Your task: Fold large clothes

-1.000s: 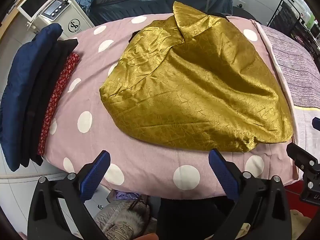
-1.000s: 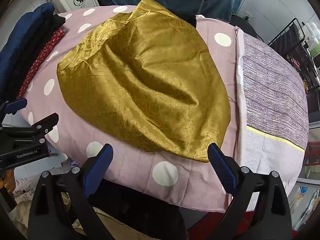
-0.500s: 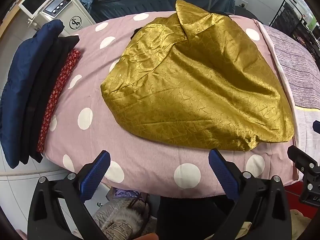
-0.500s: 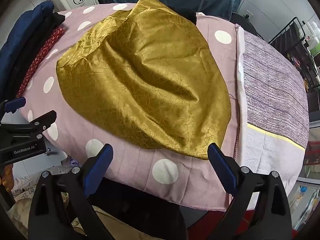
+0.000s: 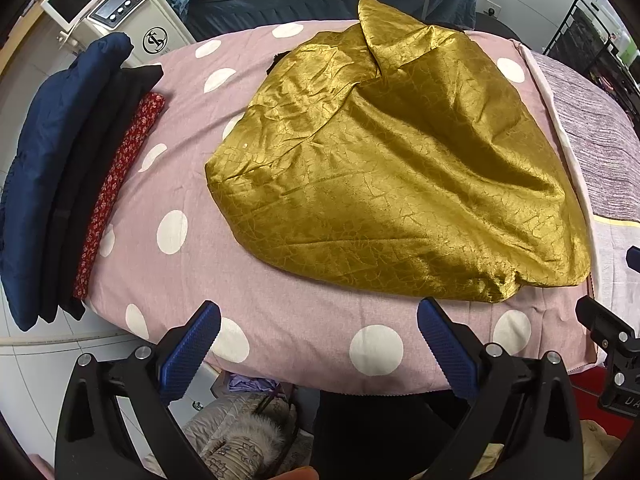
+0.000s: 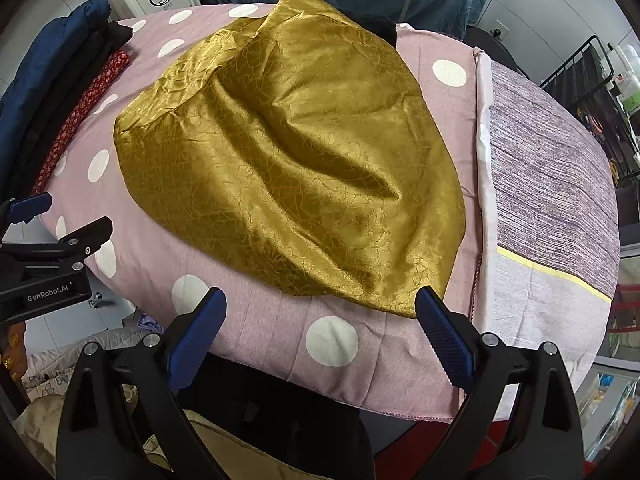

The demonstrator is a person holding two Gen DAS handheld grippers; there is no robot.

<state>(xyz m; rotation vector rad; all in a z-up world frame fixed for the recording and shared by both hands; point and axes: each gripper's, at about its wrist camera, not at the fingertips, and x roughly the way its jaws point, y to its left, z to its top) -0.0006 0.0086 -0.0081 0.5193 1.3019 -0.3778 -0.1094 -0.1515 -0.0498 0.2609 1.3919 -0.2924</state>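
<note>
A large shiny gold garment (image 5: 392,176) lies spread and rumpled on the pink polka-dot sheet (image 5: 280,328), with a folded flap at its far end. It also shows in the right wrist view (image 6: 296,160). My left gripper (image 5: 319,322) is open and empty, held just short of the near table edge, in front of the garment's near hem. My right gripper (image 6: 321,312) is open and empty too, near the garment's near right corner (image 6: 400,308). The left gripper shows at the left in the right wrist view (image 6: 52,264).
A stack of folded clothes, navy (image 5: 48,160), black and red floral (image 5: 120,192), lies along the table's left edge. A purple striped cloth (image 6: 552,184) covers the right side. A white machine (image 5: 120,12) and a bed stand behind. Clothes lie on the floor below (image 5: 236,440).
Both grippers have drifted slightly; the garment sits a little higher and nearer in the views. The garment lies flatter than a second ago. Both grippers stay open.
</note>
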